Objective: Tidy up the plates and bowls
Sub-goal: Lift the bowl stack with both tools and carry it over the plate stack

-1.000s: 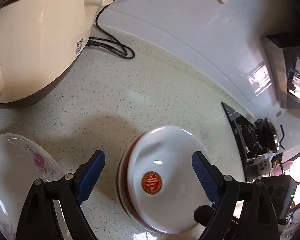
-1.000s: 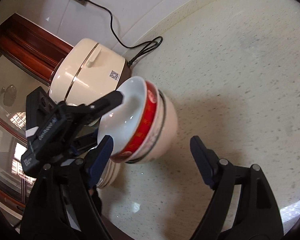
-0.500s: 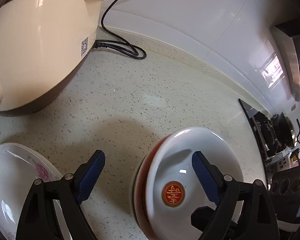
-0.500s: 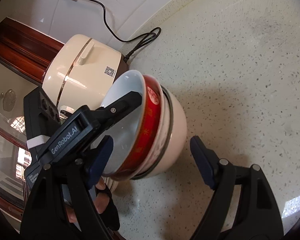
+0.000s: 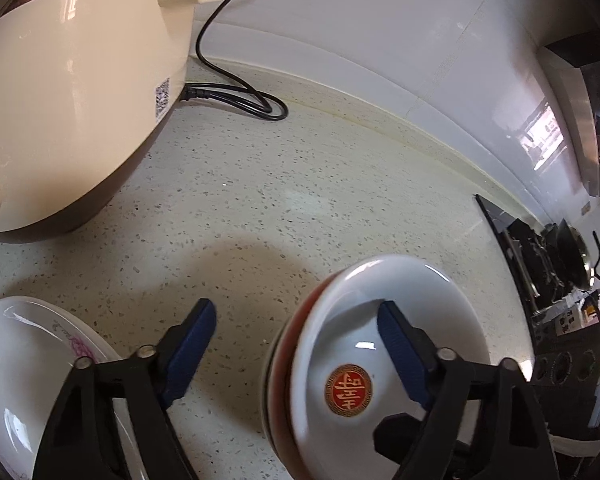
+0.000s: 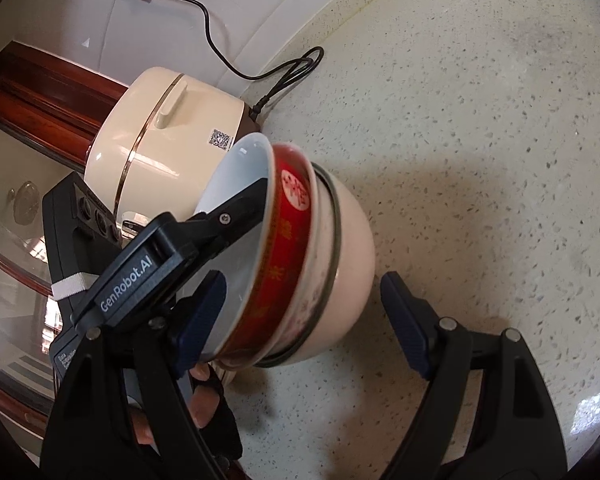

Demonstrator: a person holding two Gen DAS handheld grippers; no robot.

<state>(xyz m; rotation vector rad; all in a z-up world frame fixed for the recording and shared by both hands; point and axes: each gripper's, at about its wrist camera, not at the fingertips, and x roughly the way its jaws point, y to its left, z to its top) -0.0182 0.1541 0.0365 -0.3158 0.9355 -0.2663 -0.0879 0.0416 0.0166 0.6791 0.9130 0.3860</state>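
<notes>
A red bowl [image 6: 286, 240] with a white inside and a red emblem [image 5: 348, 390] sits nested in a cream bowl [image 6: 350, 264] on the speckled counter. The stack is tilted. My left gripper [image 5: 296, 334] is open, with its right finger [image 5: 400, 340] over the red bowl's white inside. In the right wrist view this finger [image 6: 240, 208] reaches into that bowl. My right gripper [image 6: 300, 310] is open, and the bowl stack lies between its fingers. A white plate with a pink flower [image 5: 32, 364] lies at the lower left of the left wrist view.
A cream rice cooker [image 5: 72, 80] stands at the back left, with its black cord [image 5: 244, 96] looped on the counter by the wall. A stove with a pan [image 5: 560, 256] is at the far right. The counter's front edge runs near the plate.
The bowl stack has tipped further over and has shifted right in the left wrist view. My left gripper's finger now reaches deeper into the red bowl. Both grippers stay open.
</notes>
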